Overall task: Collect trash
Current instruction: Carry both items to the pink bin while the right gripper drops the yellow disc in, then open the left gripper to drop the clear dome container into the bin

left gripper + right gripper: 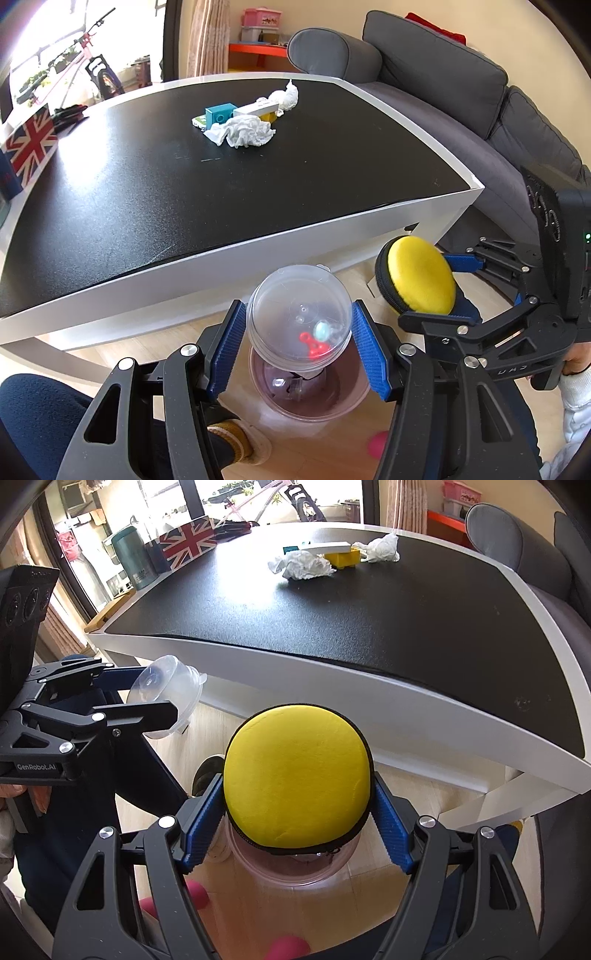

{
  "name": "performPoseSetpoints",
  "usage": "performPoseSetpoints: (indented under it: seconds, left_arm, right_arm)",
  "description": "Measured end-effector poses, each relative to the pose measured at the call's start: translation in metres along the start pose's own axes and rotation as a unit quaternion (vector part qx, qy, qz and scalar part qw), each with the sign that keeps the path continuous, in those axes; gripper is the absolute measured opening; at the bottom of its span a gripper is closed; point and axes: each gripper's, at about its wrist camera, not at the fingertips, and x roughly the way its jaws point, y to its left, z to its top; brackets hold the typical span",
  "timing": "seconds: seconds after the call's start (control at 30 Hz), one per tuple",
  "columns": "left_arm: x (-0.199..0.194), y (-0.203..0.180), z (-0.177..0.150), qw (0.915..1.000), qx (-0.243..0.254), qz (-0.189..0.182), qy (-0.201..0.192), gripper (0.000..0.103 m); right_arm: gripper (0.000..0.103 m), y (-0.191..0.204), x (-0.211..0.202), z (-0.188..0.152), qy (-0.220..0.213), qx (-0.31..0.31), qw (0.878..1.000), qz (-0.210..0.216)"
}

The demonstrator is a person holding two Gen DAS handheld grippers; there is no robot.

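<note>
Left gripper [298,334]: blue ribbed pads clamped on either side of a clear plastic capsule [298,320], held tilted above the floor; small red and pale-blue pieces show inside it. Lettering on the gripper body, read from the right wrist view: "GenRobot.AI".

Right gripper [298,814]: blue pads closed on the sides of a round yellow zip case [295,775] with a black zipper edge. It hangs just beside the left gripper, near the table's front edge.

Pink translucent bin [314,391]: on the wooden floor directly below both held items, some clear and white bits lying in it.

Person: a dark-blue trouser leg [40,417] and a tan slipper [240,439] beside the bin.

Table [258,236]: black top, white rim. Well back on it, a cluster: crumpled white tissue [243,133], a second tissue wad [286,96], teal block [220,112], yellow block [345,558], a white bar [327,547] lying across them.

Far left edge of table: Union Jack printed box [31,142]; a teal flask [135,559], its label too small to read.

Beyond: grey sofa [461,92], pink bicycle [79,55] at the window.
</note>
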Motion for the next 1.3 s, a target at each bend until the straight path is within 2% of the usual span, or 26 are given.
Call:
performPoseSetpoints:
  seconds: [0.13, 0.2, 0.33, 0.8, 1.3]
  left_arm:
    - [0.001, 0.000, 0.000, 1.0000, -0.002, -0.001, 0.001, 0.057]
    - [0.001, 0.000, 0.000, 1.0000, -0.002, -0.001, 0.001, 0.057]
    - [0.002, 0.000, 0.000, 1.0000, -0.001, -0.001, 0.003, 0.057]
    - [0.017, -0.009, -0.005, 0.9995, 0.014, -0.012, 0.027, 0.057]
    - [0.041, -0.026, -0.006, 0.9975, 0.033, -0.022, 0.058, 0.058]
  right_arm:
    - [0.078, -0.001, 0.004, -0.001, 0.006, -0.001, 1.000, 0.009]
    - [0.087, -0.002, 0.004, 0.000, 0.007, 0.000, 1.000, 0.012]
    - [0.089, -0.004, 0.003, 0.000, 0.004, 0.003, 1.000, 0.009]
    - [0.094, -0.011, -0.012, -0.001, -0.002, 0.020, 1.000, -0.010]
    - [0.095, -0.036, -0.027, -0.011, -0.014, 0.049, 0.998, -0.028]
